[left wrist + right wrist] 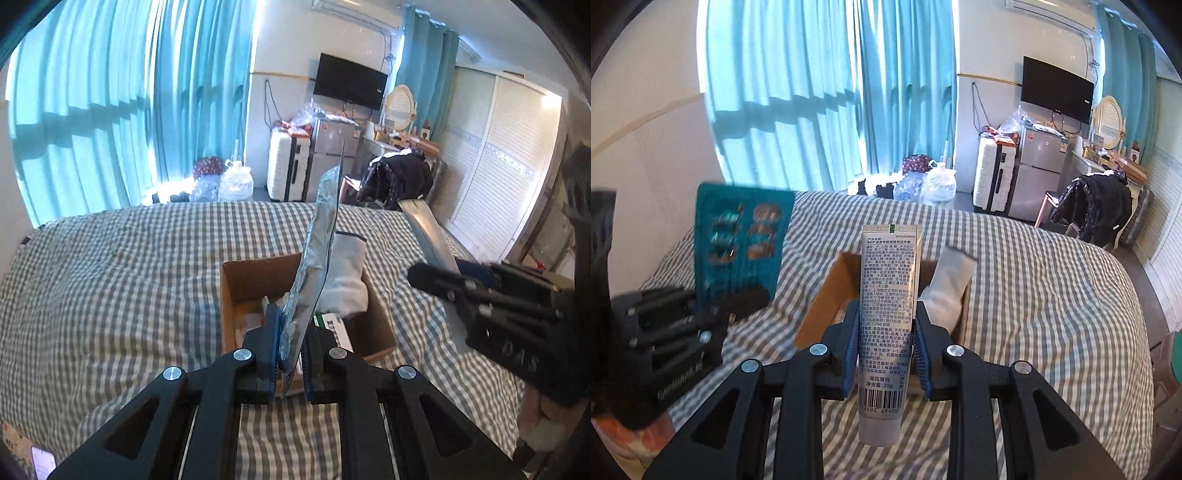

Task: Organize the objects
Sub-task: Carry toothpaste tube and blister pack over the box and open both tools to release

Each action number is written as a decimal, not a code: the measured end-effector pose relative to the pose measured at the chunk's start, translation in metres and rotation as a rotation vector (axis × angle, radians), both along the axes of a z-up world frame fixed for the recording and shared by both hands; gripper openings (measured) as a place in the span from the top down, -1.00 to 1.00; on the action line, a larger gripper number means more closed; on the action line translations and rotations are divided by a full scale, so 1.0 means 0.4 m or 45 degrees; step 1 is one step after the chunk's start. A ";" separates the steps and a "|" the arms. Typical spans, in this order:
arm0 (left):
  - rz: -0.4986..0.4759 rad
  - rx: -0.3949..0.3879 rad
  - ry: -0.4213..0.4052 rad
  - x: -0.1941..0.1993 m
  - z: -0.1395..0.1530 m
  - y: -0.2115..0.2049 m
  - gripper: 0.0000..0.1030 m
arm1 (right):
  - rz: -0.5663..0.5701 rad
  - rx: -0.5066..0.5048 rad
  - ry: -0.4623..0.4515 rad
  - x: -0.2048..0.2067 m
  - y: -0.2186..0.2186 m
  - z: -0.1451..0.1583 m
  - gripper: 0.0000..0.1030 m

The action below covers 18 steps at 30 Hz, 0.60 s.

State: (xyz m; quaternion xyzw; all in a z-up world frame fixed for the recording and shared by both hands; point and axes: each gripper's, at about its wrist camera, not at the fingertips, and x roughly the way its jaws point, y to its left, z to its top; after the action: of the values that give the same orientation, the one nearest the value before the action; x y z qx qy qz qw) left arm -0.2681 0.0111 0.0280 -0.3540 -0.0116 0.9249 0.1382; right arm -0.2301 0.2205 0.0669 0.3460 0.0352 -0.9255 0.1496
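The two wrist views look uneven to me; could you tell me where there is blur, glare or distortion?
Left wrist view: the curtains glow backlit, the wardrobe is washed out, and the right gripper looks soft. Right wrist view: the blister pack in the left gripper is motion-blurred, while the tube's print is sharp. Both bend towards the rim.

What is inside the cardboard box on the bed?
In the cardboard box a white pouch leans on the far right wall, beside a green-and-white packet. The blister pack in the left gripper hides the rest.

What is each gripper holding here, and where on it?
Left gripper pinches a teal blister pack by its lower edge. Right gripper clamps a toothpaste tube across its lower half.
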 end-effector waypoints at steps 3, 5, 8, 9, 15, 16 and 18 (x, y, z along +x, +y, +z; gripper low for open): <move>0.001 -0.010 -0.035 -0.076 -0.042 0.006 0.81 | -0.003 -0.002 -0.031 -0.089 -0.009 -0.023 0.49; 0.006 -0.012 -0.058 -0.117 -0.070 0.009 0.81 | -0.002 -0.002 -0.057 -0.141 -0.016 -0.052 0.49; 0.013 -0.034 -0.096 -0.179 -0.124 0.014 0.81 | -0.009 -0.012 -0.098 -0.219 -0.021 -0.107 0.49; 0.012 -0.043 -0.115 -0.200 -0.147 0.015 0.81 | -0.012 -0.009 -0.120 -0.250 -0.026 -0.133 0.50; 0.021 -0.092 -0.180 -0.271 -0.248 0.025 0.81 | -0.012 -0.002 -0.218 -0.346 -0.037 -0.248 0.50; 0.025 -0.082 -0.194 -0.278 -0.261 0.021 0.81 | -0.014 -0.005 -0.232 -0.357 -0.038 -0.264 0.50; 0.024 -0.061 -0.216 -0.286 -0.281 0.017 0.80 | -0.017 -0.001 -0.244 -0.370 -0.038 -0.287 0.49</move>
State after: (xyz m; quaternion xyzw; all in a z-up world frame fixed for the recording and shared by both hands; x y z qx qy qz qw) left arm -0.3827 0.0180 -0.0844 -0.4342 -0.0045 0.8929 0.1195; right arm -0.3780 0.2054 -0.0480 0.4332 0.0181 -0.8892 0.1463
